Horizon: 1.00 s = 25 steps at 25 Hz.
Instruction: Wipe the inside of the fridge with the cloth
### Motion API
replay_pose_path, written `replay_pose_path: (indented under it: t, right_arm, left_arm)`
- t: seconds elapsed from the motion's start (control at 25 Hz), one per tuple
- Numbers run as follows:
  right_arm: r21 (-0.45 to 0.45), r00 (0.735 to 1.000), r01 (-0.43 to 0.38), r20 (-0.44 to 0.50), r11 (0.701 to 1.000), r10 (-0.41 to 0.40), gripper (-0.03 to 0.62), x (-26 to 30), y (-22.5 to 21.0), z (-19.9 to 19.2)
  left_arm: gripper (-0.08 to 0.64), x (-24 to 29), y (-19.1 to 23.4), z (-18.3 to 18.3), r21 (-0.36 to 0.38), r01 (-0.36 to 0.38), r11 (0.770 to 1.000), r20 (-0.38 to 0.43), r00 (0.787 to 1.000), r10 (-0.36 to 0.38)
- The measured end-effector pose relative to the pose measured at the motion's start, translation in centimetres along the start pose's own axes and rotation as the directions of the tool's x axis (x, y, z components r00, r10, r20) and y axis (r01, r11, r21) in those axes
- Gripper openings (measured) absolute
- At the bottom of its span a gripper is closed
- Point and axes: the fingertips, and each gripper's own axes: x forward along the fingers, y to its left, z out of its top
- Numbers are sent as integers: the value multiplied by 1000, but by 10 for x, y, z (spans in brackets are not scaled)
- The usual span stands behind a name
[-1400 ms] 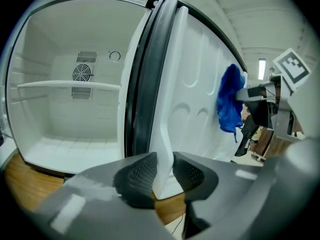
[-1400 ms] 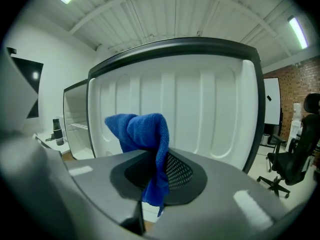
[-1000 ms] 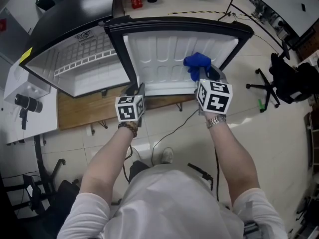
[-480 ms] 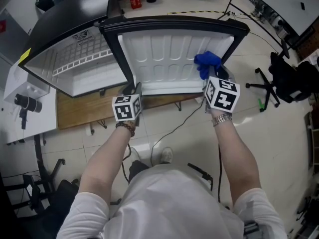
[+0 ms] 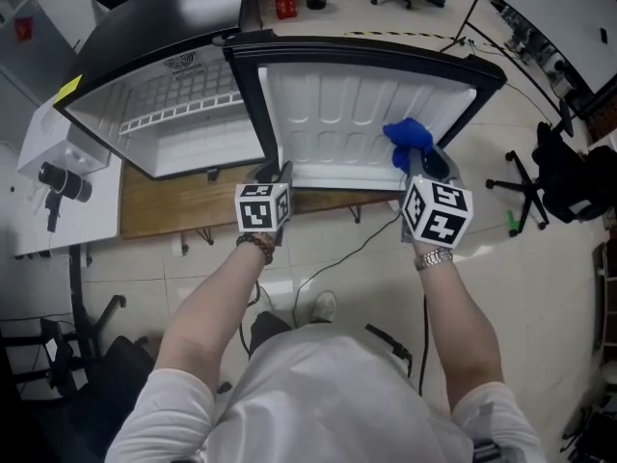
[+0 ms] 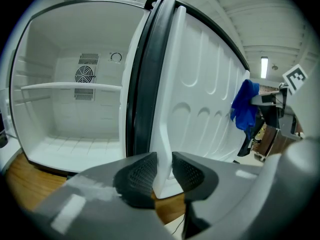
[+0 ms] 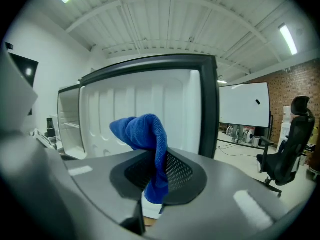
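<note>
A small fridge (image 5: 174,123) stands open, with a white wire-shelf interior (image 6: 75,109). Its door (image 5: 347,114) is swung wide, so the ribbed white inner liner faces me. My left gripper (image 5: 274,177) is shut on the door's near lower edge (image 6: 165,134), one pad on each side of it. My right gripper (image 5: 424,162) is shut on a blue cloth (image 5: 409,141). The cloth's bunched end (image 7: 145,134) sticks out past the jaws, close to the liner's right part near the black door seal. The left gripper view also shows the cloth (image 6: 245,109) at the liner.
The fridge rests on a wooden board (image 5: 174,210) on a tiled floor. A black cable (image 5: 337,258) runs under the door. A white stand with a black device (image 5: 58,181) is at the left. An office chair (image 5: 559,172) is at the right.
My right gripper with the cloth has shifted a little to the right along the door liner. The left gripper has kept its hold on the door edge.
</note>
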Motion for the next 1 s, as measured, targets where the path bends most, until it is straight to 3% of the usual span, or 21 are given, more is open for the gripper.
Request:
replay_pose_path:
  t: [0.28,0.48,0.76,1.0]
  right_arm:
    - [-28,977,-208,-46,978,207,41,9,109,-27]
    - [-40,951,-302,-87,953,298,41,33,172,-49]
    - [-24,930,-356,-106,934,352,41,68,214,-68]
    - [-14,938,-332,-106,943,329,41,89,214,-78]
  left_arm:
    - [103,0,-3,-1,21,19,1000,-29,999,-19]
    - [103,-1,-4,0,47,48,998,-48,998,-45]
    - [101,0,-3,-10,49,83,995,-74,994,-79]
    - [101,-1,-2,-7,44,89,995,-56,995,-86]
